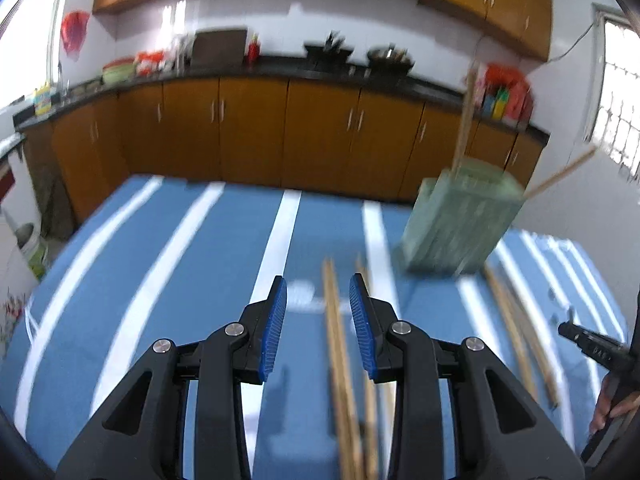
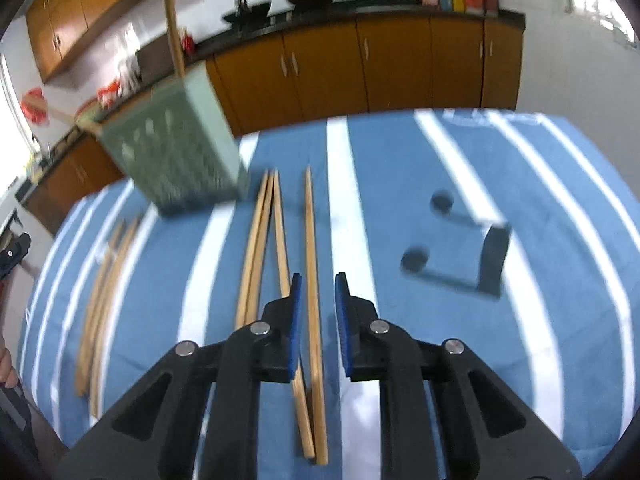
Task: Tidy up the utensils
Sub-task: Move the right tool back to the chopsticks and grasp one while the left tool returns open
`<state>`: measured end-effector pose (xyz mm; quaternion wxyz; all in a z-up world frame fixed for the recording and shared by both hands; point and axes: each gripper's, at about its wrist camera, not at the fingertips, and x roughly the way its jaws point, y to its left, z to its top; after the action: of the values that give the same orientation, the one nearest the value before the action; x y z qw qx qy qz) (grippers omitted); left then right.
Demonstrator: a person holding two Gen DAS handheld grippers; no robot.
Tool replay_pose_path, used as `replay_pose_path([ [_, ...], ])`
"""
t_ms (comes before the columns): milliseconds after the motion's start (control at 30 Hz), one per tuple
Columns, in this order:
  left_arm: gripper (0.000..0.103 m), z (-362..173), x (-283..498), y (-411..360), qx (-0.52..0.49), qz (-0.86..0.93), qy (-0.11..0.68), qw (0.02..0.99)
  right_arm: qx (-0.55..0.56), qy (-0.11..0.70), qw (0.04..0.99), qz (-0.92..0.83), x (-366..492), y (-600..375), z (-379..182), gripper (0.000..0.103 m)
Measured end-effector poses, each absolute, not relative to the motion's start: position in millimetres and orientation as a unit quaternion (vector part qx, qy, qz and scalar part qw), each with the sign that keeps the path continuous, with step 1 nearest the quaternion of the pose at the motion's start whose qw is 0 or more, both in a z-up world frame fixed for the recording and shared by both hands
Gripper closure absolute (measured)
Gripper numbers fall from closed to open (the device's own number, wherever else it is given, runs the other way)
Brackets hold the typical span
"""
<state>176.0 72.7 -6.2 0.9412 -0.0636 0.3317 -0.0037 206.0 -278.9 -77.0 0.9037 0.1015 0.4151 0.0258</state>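
The right hand-held gripper stands narrowly parted over a single chopstick lying on the tabletop, pads not yet pressing it. The left hand-held gripper, a little wider, straddles a blurred pair, seemingly untouched. These sticks look light, stiff and smooth, likely to roll or pivot; a grip near mid-length should balance them. They are pale bamboo, long and slender, scattered beside the green holder, which already holds a few.
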Motion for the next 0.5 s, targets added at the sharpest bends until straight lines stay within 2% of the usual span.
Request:
replay_pose_path([
  [133,0.070,-33.4,171.7,77.6,-0.074,-0.003,0.366,0.928,0.085,0.435,0.896,0.029,201.5,-267.4,-96.0,0.086],
  [267,0.070,-50.7,170.4,77.0,-0.074,-0.010,0.389,0.918,0.074,0.444,0.893,0.019,205.2,-267.9,-103.4,0.095],
  [500,0.070,-64.4,165.7,68.6,-0.068,-0.039,0.406,0.910,0.096,0.438,0.892,-0.056,208.1,-294.1,-102.3,0.095],
])
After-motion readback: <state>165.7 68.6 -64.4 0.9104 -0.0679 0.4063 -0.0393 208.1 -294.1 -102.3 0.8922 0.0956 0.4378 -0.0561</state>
